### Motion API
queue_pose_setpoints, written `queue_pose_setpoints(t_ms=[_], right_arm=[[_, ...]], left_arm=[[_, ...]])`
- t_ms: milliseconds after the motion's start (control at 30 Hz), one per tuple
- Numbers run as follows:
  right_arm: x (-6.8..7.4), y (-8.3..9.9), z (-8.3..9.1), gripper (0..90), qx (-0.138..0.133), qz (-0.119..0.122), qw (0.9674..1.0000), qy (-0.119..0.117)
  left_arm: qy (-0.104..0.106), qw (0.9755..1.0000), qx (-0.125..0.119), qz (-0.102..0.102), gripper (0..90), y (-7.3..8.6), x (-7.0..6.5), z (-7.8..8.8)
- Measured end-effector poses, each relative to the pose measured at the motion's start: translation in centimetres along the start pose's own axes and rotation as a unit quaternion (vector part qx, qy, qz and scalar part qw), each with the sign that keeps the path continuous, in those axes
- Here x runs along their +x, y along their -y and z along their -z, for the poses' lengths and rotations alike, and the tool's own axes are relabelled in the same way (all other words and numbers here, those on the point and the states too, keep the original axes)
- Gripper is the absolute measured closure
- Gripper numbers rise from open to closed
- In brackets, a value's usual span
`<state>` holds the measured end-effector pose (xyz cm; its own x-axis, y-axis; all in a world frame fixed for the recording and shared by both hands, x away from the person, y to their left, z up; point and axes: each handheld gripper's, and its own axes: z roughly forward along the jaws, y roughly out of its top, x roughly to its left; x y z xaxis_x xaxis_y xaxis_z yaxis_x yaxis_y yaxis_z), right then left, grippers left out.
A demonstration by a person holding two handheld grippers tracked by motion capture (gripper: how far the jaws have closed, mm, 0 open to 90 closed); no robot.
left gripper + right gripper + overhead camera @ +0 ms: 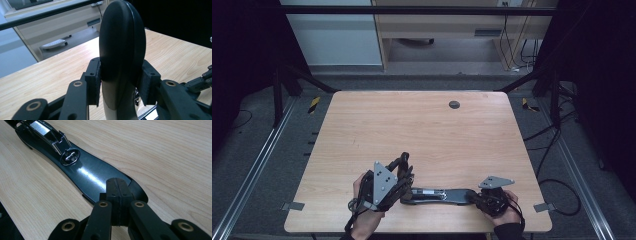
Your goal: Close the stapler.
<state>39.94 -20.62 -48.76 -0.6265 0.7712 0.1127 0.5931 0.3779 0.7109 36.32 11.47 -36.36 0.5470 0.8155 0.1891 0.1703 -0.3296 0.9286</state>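
At the near edge of the pale wooden table (362, 125), we see a long, glossy black plastic stapler (439, 195) lying flat, its long axis running from one hand across to the other. Our right gripper (117, 192), jaws pressed together, rests its tips on the stapler's near flat end. Our left gripper (122, 77) is clamped on a raised, rounded black arm (122, 42) at the opposite end, tilted upward. We judge the next move turns on that hinge, nearer the left hand.
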Motion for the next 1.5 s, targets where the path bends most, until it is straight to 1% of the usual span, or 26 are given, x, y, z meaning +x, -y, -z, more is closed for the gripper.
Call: queue_pose_setpoints(t_ms=[500,567,633,800,1033,1300,1500], right_arm=[[0.0,0.0,0.0,90.0,0.0,0.001,1.0,-0.001],[0.0,0.0,0.0,90.0,0.001,-0.002,1.0,-0.001],[0.0,0.0,0.0,90.0,0.001,-0.002,1.0,-0.002],[0.0,0.0,0.0,90.0,0.0,0.001,1.0,-0.001],[0.0,0.0,0.0,90.0,0.0,0.0,1.0,-0.001],[0.0,0.0,0.0,90.0,0.0,0.0,1.0,-0.001],[0.0,0.0,0.0,90.0,0.0,0.0,1.0,-0.001]], left_arm=[[-0.006,0.9998,0.001,-0.018,58.1,-0.3,-1.0,-0.5],[-0.006,0.9997,0.001,-0.022,58.1,-0.3,-1.2,-0.6],[-0.008,0.9995,0.0,-0.029,58.0,-0.4,-1.6,-0.8],[-0.013,0.9992,0.0,-0.037,58.0,-0.5,-2.3,-1.1],[-0.015,0.9988,0.0,-0.047,57.9,-0.6,-2.9,-1.4],[-0.017,0.9985,-0.001,-0.053,57.7,-0.7,-3.3,-1.7],[-0.02,0.9978,0.0,-0.064,57.7,-0.7,-3.8,-1.9]])
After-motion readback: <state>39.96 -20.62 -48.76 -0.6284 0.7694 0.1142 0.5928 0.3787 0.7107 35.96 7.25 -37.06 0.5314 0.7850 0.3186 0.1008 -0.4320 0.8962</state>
